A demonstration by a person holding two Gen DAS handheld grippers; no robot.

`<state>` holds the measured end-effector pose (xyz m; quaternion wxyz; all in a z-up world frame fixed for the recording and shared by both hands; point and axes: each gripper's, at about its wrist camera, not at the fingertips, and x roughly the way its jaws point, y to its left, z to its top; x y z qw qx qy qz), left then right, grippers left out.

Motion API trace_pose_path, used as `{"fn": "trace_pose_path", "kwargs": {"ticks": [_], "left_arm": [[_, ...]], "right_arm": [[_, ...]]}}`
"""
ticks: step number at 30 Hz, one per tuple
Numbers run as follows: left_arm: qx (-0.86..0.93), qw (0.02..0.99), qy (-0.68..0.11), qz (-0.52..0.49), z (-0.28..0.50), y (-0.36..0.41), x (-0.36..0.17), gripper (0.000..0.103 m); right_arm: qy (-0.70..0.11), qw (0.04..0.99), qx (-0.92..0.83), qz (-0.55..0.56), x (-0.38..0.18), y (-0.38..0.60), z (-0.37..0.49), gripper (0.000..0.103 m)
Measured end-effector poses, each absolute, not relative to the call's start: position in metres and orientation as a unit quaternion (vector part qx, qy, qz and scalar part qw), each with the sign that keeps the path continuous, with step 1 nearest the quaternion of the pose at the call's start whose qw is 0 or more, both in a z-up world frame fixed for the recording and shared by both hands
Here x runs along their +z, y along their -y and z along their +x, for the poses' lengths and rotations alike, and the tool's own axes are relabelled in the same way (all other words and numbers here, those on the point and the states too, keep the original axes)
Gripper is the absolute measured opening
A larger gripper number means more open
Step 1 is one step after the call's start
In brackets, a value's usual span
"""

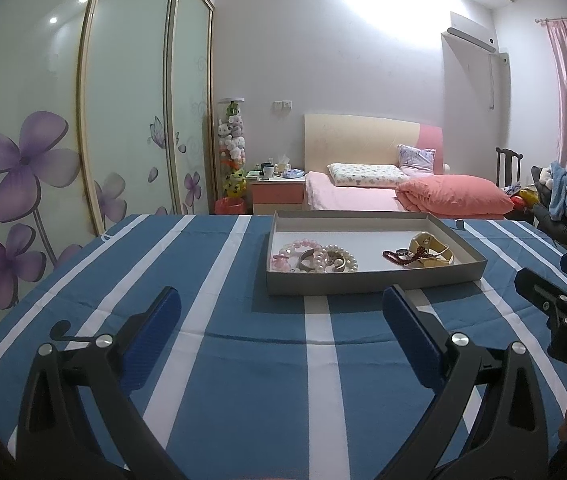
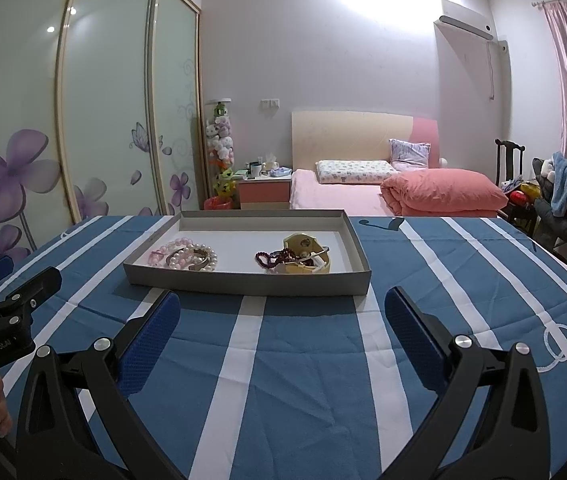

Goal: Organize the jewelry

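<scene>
My left gripper [image 1: 281, 304] spread wide and empty, my right gripper [image 2: 282, 308] likewise, one grey tray [image 2: 243, 282] on the striped tablecloth [image 2: 307, 380] at twelve o'clock, two jewelry heaps inside, pearl and pink bracelets [image 2: 187, 258] at its nine o'clock, gold bangle with dark red beads [image 2: 295, 258] at its three o'clock.

My two wrist cameras sit low over the striped tablecloth [image 1: 243, 360], both facing 12 o'clock toward the bed [image 2: 343, 196]. The left view has the grey tray [image 1: 363, 284] near, at 1 o'clock; the right view has it at 11 o'clock. Both share the tray, cloth and bedroom, and each glimpses the other gripper at its edge.
</scene>
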<state>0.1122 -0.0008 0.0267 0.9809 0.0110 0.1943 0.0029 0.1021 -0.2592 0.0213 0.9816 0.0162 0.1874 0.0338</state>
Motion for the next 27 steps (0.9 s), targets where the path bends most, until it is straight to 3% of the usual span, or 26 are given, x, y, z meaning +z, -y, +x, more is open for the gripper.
{"fn": "trace_pose_path", "kwargs": {"ticks": [27], "left_arm": [[0.0,0.98,-0.198,0.014,0.1136,0.0052,0.022,0.099]], "right_arm": [[-0.191,0.981,0.034,0.019,0.0189,0.2604,0.1026,0.101]]}}
